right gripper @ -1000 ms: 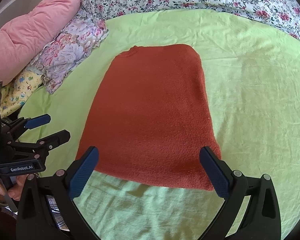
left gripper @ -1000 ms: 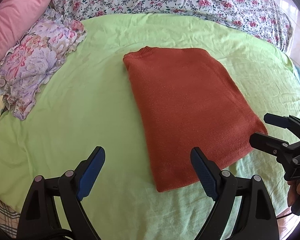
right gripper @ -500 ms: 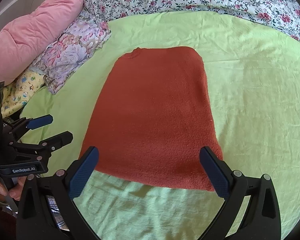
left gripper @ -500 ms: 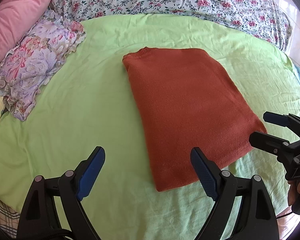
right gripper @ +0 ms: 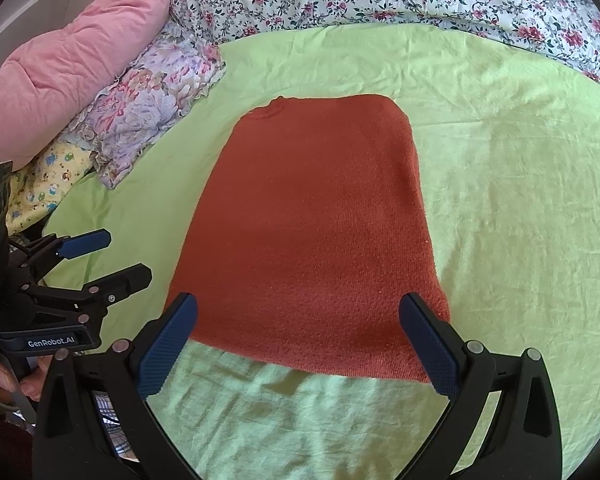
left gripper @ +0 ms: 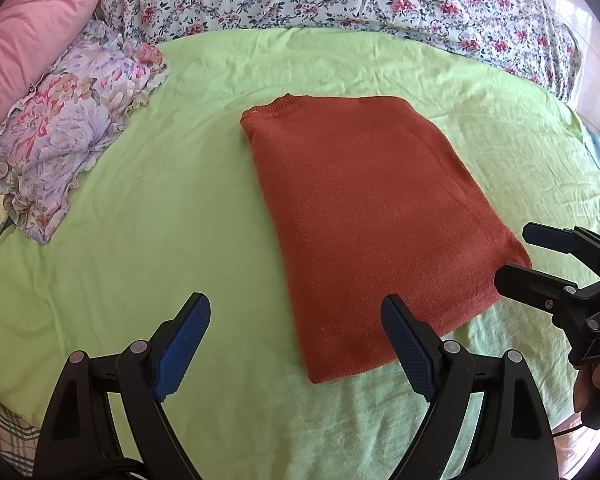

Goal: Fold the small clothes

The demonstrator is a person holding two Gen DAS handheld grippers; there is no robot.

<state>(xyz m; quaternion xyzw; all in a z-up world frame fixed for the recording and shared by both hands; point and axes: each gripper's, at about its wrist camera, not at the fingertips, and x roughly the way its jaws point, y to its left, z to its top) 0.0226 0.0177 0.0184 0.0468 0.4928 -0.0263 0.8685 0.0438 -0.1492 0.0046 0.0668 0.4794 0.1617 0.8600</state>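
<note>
Sweater [left gripper: 372, 220]: rust knit, folded into a rectangle, flat on green sheet [left gripper: 140, 240]; sleeves hidden.
Left tool [left gripper: 296, 344]: fingers apart, empty, near sweater's near-left corner.
Right tool [right gripper: 300, 344]: fingers apart, empty, at sweater's near edge.
Pillows [right gripper: 148, 96]: beyond sweater's left, partly cut off.

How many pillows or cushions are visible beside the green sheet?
3: a pink pillow at far left, a purple floral frilled pillow next to it, and a yellow cartoon-print one partly tucked beneath. More may be hidden.

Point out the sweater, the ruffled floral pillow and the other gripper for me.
rust sweater [right gripper: 312, 232], right wrist view, middle of folded body
ruffled floral pillow [left gripper: 72, 128], left wrist view, printed top
left gripper [right gripper: 108, 258], right wrist view, between fingertips
</note>
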